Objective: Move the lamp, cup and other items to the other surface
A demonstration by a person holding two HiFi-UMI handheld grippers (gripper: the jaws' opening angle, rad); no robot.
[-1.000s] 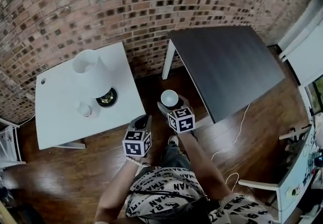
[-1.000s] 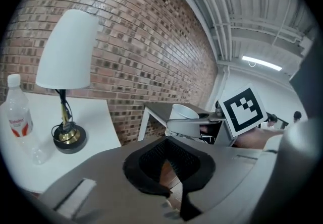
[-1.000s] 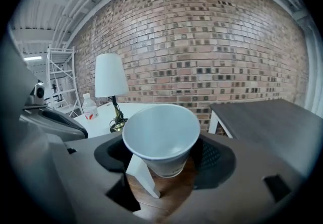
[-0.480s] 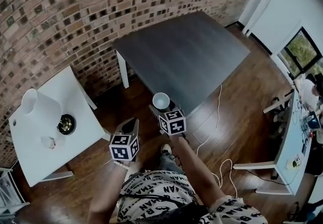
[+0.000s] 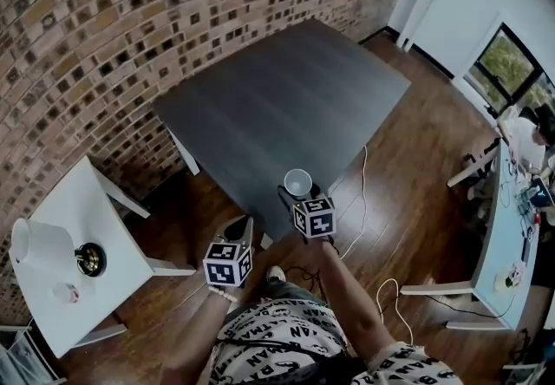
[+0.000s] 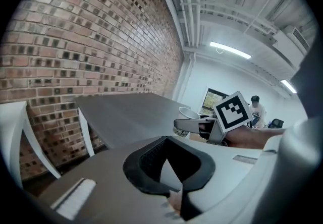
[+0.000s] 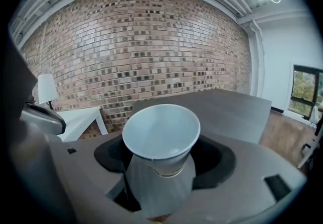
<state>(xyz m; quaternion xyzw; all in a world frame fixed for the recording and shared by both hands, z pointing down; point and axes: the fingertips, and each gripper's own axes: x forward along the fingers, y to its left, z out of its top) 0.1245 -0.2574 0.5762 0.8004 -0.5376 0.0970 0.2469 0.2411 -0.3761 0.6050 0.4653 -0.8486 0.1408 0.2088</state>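
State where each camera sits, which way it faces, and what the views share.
Head view: on the person's head, steeply down at the dark grey rectangular table; forearms, left gripper, right gripper show.
Left gripper view: along its jaws toward the table.
Right gripper view: along its jaws, closed on the white tapered cup.
All share table and cup.

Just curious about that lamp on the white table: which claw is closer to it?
Left. The left claw hangs over the floor, nearer the lamp on the white table. The right claw, holding the cup, is farther away at the dark table.
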